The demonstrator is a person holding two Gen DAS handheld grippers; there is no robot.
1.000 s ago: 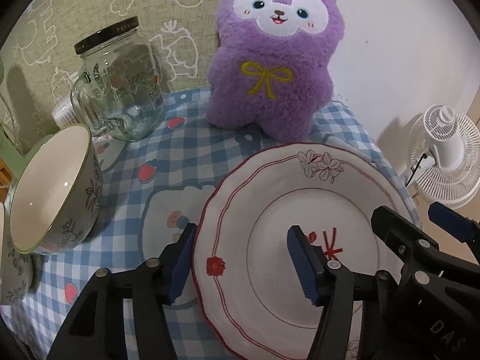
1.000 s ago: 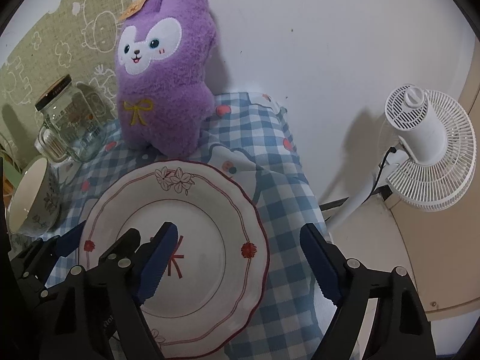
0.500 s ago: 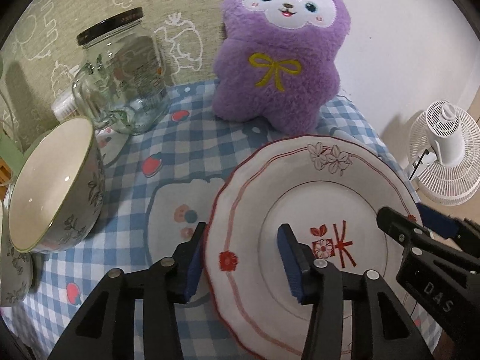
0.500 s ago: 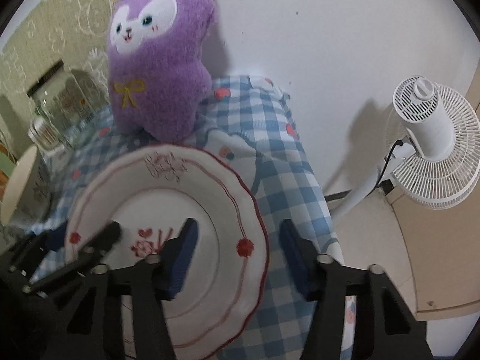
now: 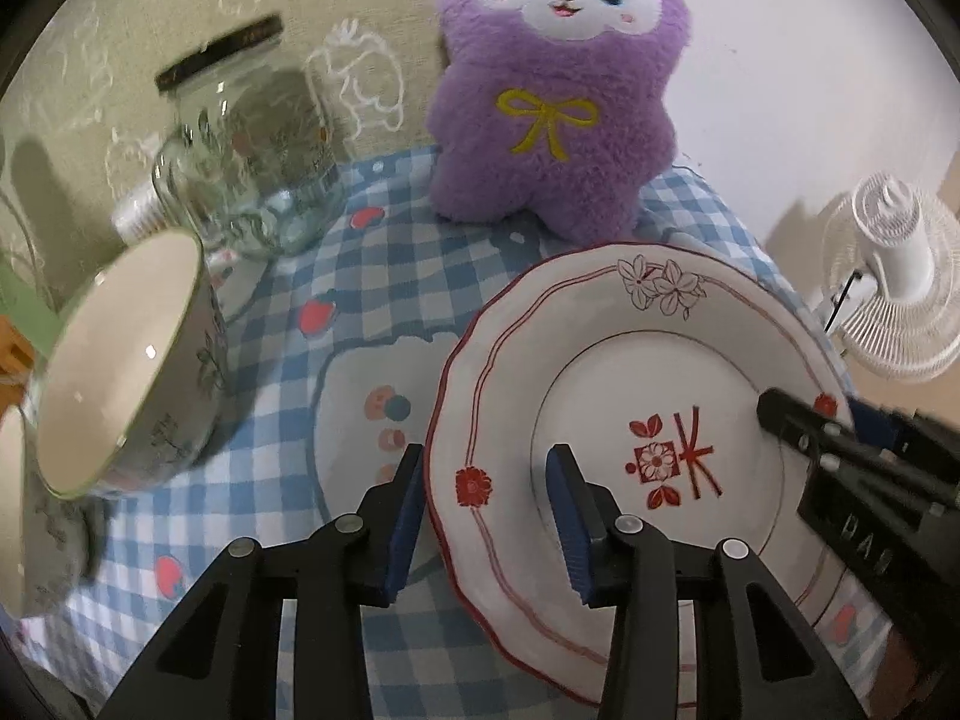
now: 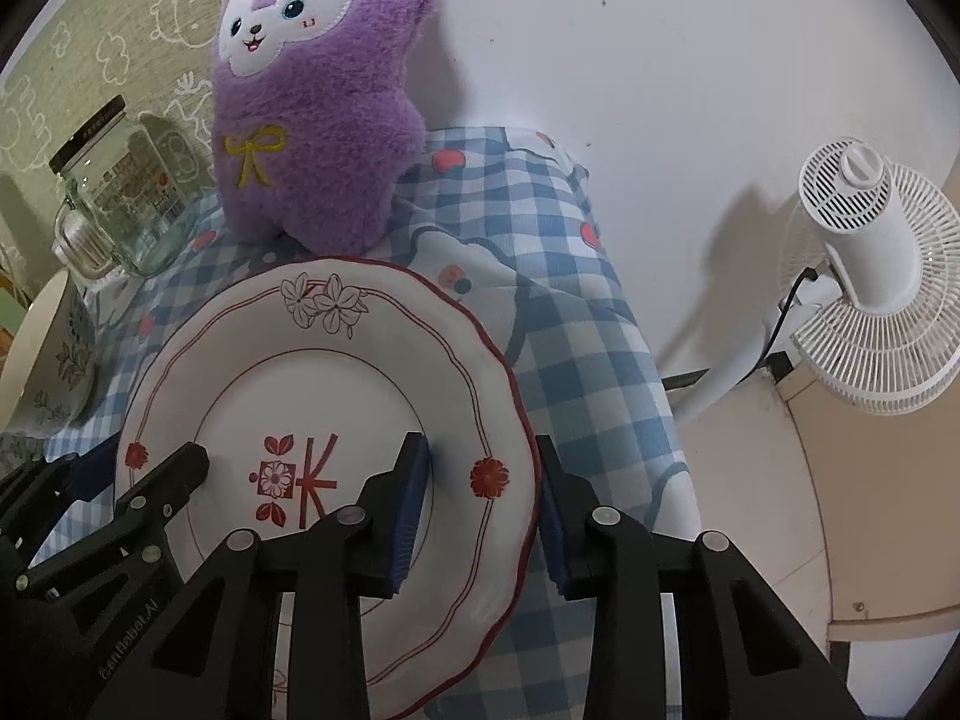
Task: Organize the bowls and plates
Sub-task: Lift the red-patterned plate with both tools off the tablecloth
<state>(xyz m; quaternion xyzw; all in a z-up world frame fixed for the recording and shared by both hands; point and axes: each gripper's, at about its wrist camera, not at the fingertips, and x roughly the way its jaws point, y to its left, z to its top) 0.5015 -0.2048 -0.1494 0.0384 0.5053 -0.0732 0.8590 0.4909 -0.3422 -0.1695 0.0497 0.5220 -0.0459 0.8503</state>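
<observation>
Centrally, white red-trimmed plate (image 5: 648,360) on the checked bench (image 5: 360,276). Left tongs (image 5: 486,504) and right tongs (image 6: 483,501) straddle opposite rims, jaws just closing, pads seemingly touching; firm grip unclear. Bowl (image 5: 120,360) tilts at left; purple plush toy (image 5: 558,96) behind.

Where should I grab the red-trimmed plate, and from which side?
Take the plate by its wide, flat rim, at opposite edges, coming down from above. The left gripper straddles the rim by the red flower, the right gripper the far rim; both have just been closing. One finger goes inside, one outside. The raised wavy edge probably stops slipping.
</observation>
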